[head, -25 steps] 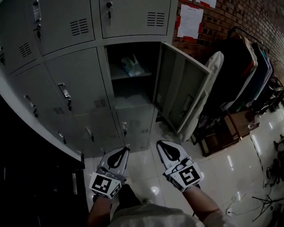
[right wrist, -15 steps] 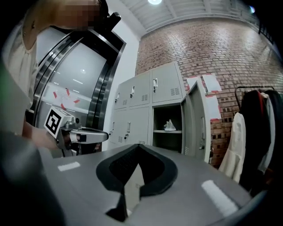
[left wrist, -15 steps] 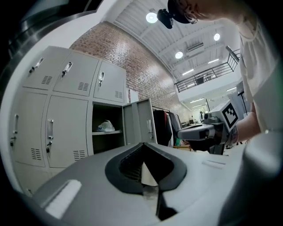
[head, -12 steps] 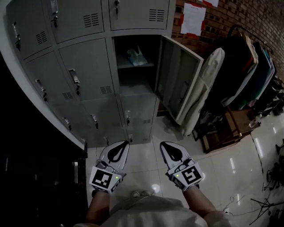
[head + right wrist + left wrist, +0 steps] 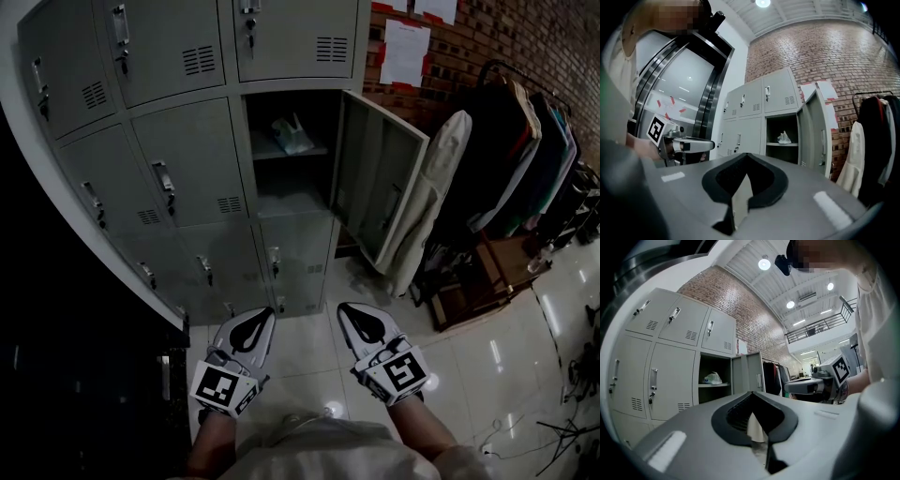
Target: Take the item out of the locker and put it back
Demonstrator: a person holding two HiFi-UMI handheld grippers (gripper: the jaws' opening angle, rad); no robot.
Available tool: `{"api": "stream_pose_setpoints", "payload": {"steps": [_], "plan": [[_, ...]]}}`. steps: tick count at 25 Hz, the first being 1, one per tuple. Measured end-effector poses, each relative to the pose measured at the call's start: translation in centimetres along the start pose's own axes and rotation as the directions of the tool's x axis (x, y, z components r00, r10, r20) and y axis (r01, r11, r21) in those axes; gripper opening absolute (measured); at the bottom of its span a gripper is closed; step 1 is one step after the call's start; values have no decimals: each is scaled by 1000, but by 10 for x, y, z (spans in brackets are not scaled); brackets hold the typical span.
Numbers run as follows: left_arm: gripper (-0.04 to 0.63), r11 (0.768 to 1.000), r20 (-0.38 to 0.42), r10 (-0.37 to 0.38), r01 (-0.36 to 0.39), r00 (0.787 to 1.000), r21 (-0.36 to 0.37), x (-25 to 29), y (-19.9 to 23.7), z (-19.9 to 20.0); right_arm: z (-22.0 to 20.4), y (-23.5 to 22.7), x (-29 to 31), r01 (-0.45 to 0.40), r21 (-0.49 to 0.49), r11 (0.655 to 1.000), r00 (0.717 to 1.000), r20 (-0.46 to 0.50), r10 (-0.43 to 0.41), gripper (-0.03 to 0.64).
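Note:
A grey bank of lockers (image 5: 178, 159) stands ahead, and one compartment has its door (image 5: 375, 183) swung open to the right. On the shelf inside lies a pale crumpled bag (image 5: 293, 136), which shows again in the left gripper view as the bag (image 5: 712, 378) and in the right gripper view as the bag (image 5: 783, 138). My left gripper (image 5: 253, 321) and right gripper (image 5: 359, 316) hang side by side low over the floor, well short of the locker. Both are shut with nothing between the jaws.
A clothes rack with dark garments (image 5: 525, 141) and a white garment (image 5: 427, 197) stands right of the open door. Papers (image 5: 405, 52) are stuck on the brick wall. Glossy floor tiles (image 5: 487, 356) lie below. A dark panel (image 5: 75, 375) fills the lower left.
The view has shifted back and tilted up a little, so the lockers sit further off and more upright. Both grippers stay low, shut, side by side.

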State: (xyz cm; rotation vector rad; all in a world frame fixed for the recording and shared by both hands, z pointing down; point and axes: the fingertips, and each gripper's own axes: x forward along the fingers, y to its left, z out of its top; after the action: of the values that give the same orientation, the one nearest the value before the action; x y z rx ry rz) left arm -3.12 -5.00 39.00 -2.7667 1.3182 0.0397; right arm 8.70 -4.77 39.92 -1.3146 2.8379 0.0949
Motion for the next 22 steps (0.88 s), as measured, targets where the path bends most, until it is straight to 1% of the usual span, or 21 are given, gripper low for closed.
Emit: {"api": "stream_pose_setpoints", "payload": {"steps": [9,22], "plan": [[5,1000,1,-13,13,1000,-4,-2,4,-1,9,8,9,-5,3,1000,1000,19,5,0],[5,1000,6,-21,21,1000,-10,-4,13,-1,11,18,19,-7,-9,1000,1000,9,7,0]]}}
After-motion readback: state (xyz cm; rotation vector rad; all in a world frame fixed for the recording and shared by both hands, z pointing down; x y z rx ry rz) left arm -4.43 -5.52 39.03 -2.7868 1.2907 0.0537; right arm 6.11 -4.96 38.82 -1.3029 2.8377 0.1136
